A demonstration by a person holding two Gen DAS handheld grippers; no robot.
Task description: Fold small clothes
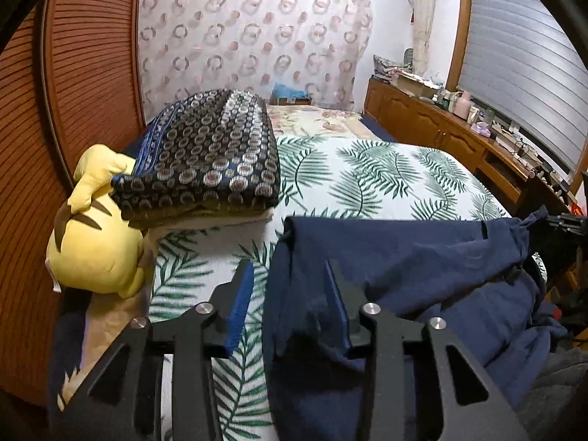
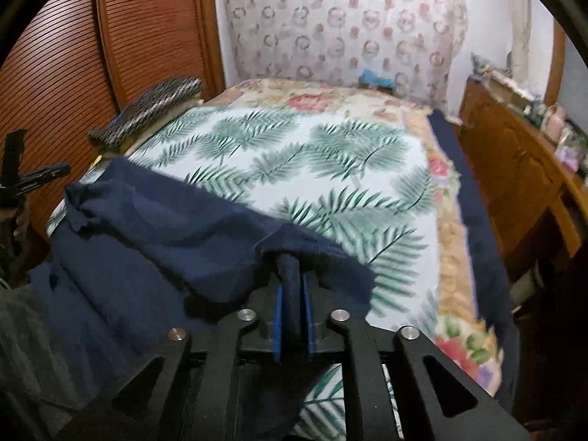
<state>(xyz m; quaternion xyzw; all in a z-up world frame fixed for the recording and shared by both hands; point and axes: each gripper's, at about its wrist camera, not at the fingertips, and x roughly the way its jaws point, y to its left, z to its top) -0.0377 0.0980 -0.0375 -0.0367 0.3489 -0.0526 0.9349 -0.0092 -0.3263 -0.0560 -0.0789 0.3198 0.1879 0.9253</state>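
The navy garment (image 1: pixel 404 264) lies across the near end of the bed, on the palm-leaf sheet (image 1: pixel 367 169), partly spread but rumpled, one edge doubled over itself and much of it bunched toward the near side; no neat fold shows yet, so I judge the folding barely started. The right gripper (image 2: pixel 293 286) is clamped on a pinched roll of the cloth's edge, blue pads pressing either side. The left gripper (image 1: pixel 290 275) stands partly open over the garment's left edge, cloth lying between the jaws but not squeezed, as far as the fisheye view lets me tell. Beyond sit a folded patterned blanket (image 1: pixel 205 154) and a yellow plush toy (image 1: pixel 95 242) by the wooden wardrobe (image 1: pixel 73 73).
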